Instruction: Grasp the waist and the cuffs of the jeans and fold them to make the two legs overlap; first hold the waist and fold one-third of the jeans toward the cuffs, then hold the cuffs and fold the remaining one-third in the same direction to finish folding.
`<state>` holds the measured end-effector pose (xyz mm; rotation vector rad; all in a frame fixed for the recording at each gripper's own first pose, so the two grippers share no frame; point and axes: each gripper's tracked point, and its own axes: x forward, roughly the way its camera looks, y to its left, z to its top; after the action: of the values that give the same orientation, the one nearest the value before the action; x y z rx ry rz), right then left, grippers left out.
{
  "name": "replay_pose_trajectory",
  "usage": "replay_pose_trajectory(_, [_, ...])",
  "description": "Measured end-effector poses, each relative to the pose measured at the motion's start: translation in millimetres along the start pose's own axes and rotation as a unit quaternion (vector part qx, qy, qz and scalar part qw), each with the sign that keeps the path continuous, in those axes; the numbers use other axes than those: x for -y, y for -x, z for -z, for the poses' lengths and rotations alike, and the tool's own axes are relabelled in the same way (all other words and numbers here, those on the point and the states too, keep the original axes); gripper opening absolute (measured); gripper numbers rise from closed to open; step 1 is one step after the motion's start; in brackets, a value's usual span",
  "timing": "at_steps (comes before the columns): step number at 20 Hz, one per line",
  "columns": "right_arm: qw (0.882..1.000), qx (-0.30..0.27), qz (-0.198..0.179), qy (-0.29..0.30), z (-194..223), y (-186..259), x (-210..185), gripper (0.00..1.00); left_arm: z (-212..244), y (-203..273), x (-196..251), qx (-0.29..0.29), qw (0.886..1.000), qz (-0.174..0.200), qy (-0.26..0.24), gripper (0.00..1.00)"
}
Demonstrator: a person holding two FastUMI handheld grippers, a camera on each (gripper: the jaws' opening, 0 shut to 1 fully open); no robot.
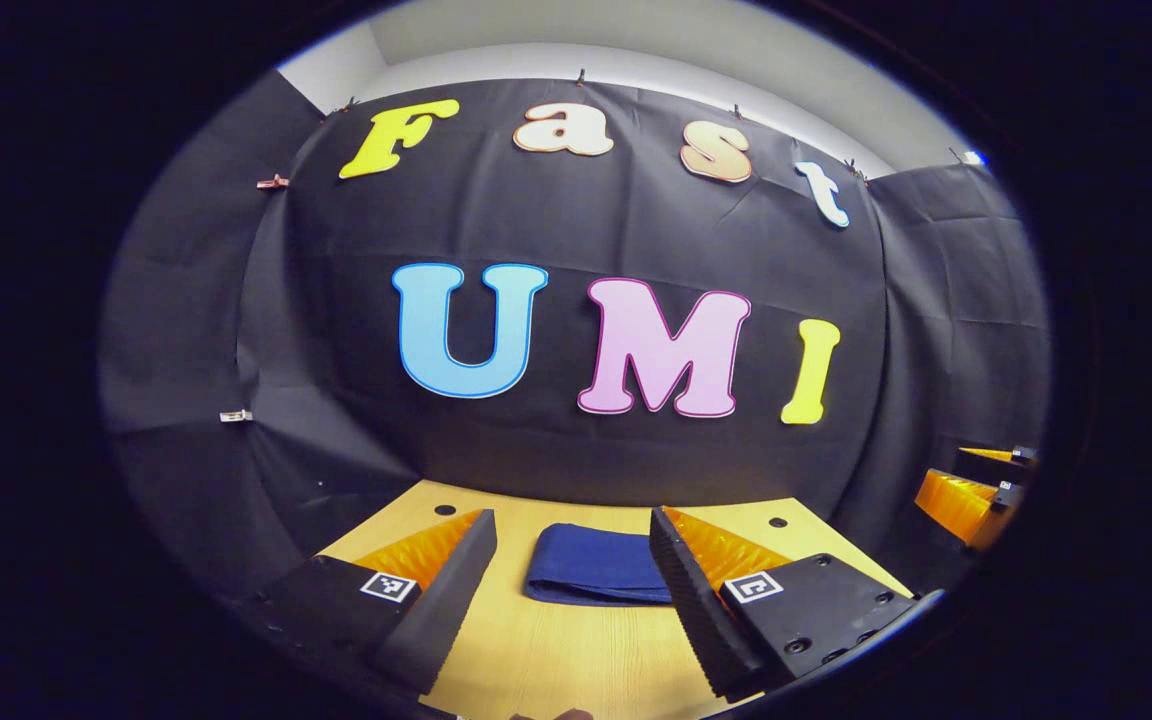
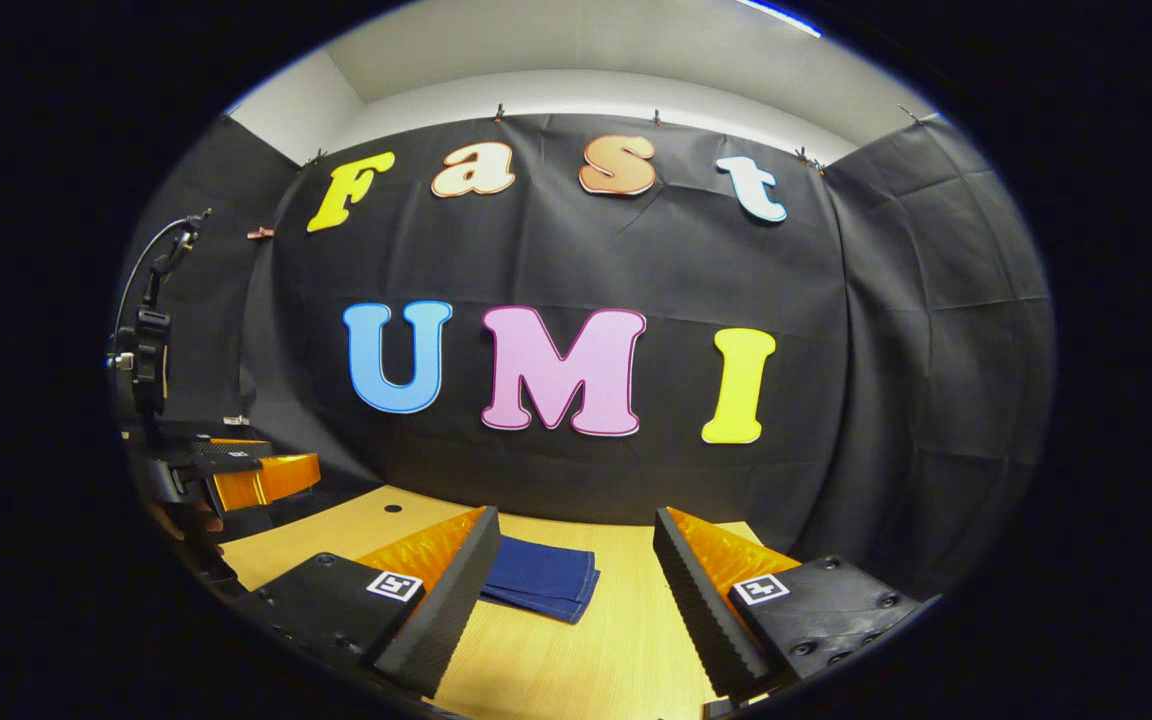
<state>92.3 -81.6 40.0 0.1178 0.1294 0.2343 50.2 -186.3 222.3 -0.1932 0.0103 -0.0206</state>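
The dark blue jeans (image 1: 596, 565) lie folded into a compact flat stack on the wooden table (image 1: 576, 660), near its far edge. In the left gripper view my left gripper (image 1: 573, 570) is open above the table, with the stack seen between its fingers and farther off. The right gripper (image 1: 976, 490) appears at that view's right edge. In the right gripper view my right gripper (image 2: 576, 570) is open with nothing between its fingers; the jeans (image 2: 541, 578) lie ahead, partly behind the left finger (image 2: 446, 590). The left gripper (image 2: 236, 475) shows far left, held by a hand.
The table (image 2: 616, 650) has small round holes near its far corners. Black cloth walls close the booth behind and on both sides. A cable and mount rise above the left gripper at the left of the right gripper view.
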Motion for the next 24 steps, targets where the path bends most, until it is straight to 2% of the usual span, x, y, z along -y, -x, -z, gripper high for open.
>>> replay_pose_trajectory(3, [0.999, -0.024, -0.035, 0.0, 13.0, 1.6, 4.1, 0.96, 6.5, 14.4, 10.8, -0.009, 1.0, -0.013, 0.004, 0.96])
replay_pose_trajectory(6, [0.999, -0.018, -0.028, -0.007, 15.9, 0.4, 20.5, 0.96, 18.1, 23.5, 9.5, -0.016, 0.999, -0.038, 0.003, 0.96])
replay_pose_trajectory(8, [0.998, -0.041, -0.048, -0.01, 29.9, -1.2, 10.2, 0.92, 16.7, 27.2, 16.1, -0.015, 1.0, -0.027, -0.001, 0.96])
replay_pose_trajectory(9, [0.998, -0.04, -0.045, -0.011, 29.5, -5.7, 10.6, 0.97, 15.0, 25.1, 16.2, -0.015, 1.0, -0.024, -0.009, 0.96])
replay_pose_trajectory(12, [0.998, -0.034, -0.048, -0.019, 22.7, -13.6, -1.2, 0.97, 9.1, 19.4, 13.2, -0.008, 1.0, -0.015, -0.025, 0.96])
replay_pose_trajectory(20, [0.998, -0.031, -0.056, 0.009, 27.6, -19.2, -37.3, 0.98, 17.8, 8.2, 1.0, -0.016, 1.0, 0.012, -0.023, 0.96])
replay_pose_trajectory(24, [0.998, -0.031, -0.052, 0.013, 28.4, -23.4, -42.9, 0.96, 21.1, 1.5, -0.1, -0.024, 1.0, 0.017, 0.004, 0.96])
